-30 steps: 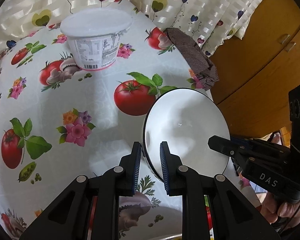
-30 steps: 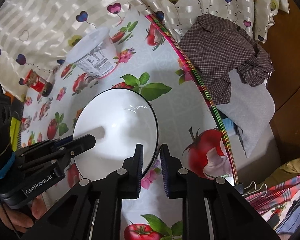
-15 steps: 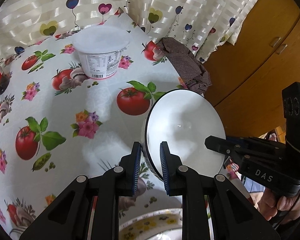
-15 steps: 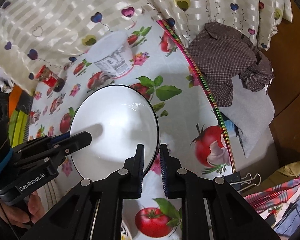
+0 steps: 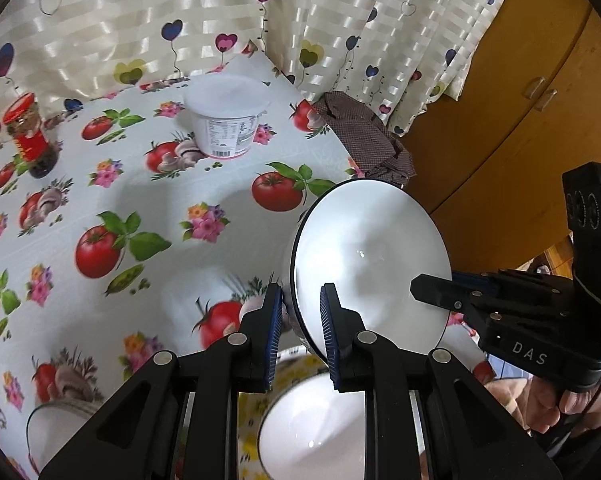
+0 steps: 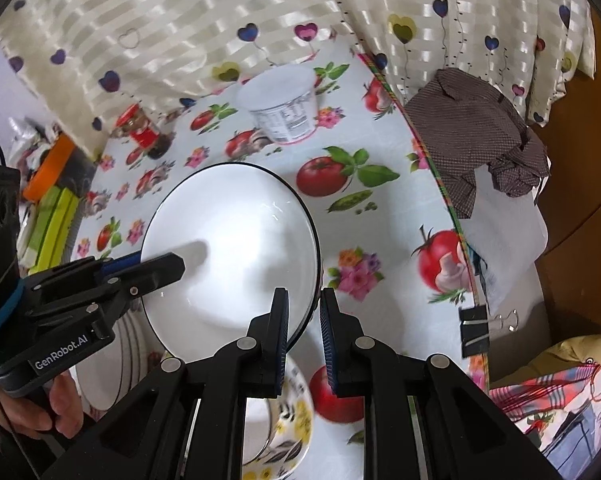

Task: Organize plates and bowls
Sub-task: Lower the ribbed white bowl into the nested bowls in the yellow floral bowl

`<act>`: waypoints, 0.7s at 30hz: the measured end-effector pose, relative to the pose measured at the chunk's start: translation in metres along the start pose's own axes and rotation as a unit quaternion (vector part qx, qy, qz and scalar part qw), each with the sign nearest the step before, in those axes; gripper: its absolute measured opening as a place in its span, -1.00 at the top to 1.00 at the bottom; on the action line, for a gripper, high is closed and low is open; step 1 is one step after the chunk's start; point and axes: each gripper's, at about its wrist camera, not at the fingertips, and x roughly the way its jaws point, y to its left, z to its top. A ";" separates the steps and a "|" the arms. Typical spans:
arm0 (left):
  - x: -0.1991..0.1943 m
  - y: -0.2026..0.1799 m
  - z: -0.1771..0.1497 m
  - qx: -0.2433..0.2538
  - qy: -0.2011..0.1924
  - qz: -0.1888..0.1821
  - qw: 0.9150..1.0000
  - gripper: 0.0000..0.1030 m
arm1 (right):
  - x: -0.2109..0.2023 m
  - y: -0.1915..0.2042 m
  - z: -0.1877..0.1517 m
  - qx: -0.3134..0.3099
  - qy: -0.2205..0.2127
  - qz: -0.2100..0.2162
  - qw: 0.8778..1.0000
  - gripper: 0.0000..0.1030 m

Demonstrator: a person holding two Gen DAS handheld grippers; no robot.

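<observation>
Left wrist view: white bowl (image 5: 370, 256) with black rim hangs tilted above the tabletop (image 5: 100, 200), its near rim between the left gripper (image 5: 300, 322) jaws, clenched on it. Right gripper (image 6: 303, 324) jaws grasp the opposite rim. Below sit a floral bowl (image 6: 288, 420) and stacked plates (image 6: 112, 364). Farther back: white tub (image 5: 225, 114), red-lidded jar (image 5: 26, 132), brown cloth (image 6: 476, 128).

Heart-print curtain (image 5: 220, 20) behind the table — wooden cabinet (image 5: 520, 128) beside.
</observation>
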 end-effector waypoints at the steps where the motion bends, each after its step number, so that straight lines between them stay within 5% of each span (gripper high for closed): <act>1: -0.003 0.000 -0.003 -0.001 -0.001 0.000 1.000 0.61 | -0.002 0.003 -0.004 -0.001 0.002 0.001 1.000 0.70; 21: -0.039 0.001 -0.081 -0.019 0.010 0.009 1.000 0.61 | -0.022 0.045 -0.078 -0.038 0.028 0.003 0.999 0.70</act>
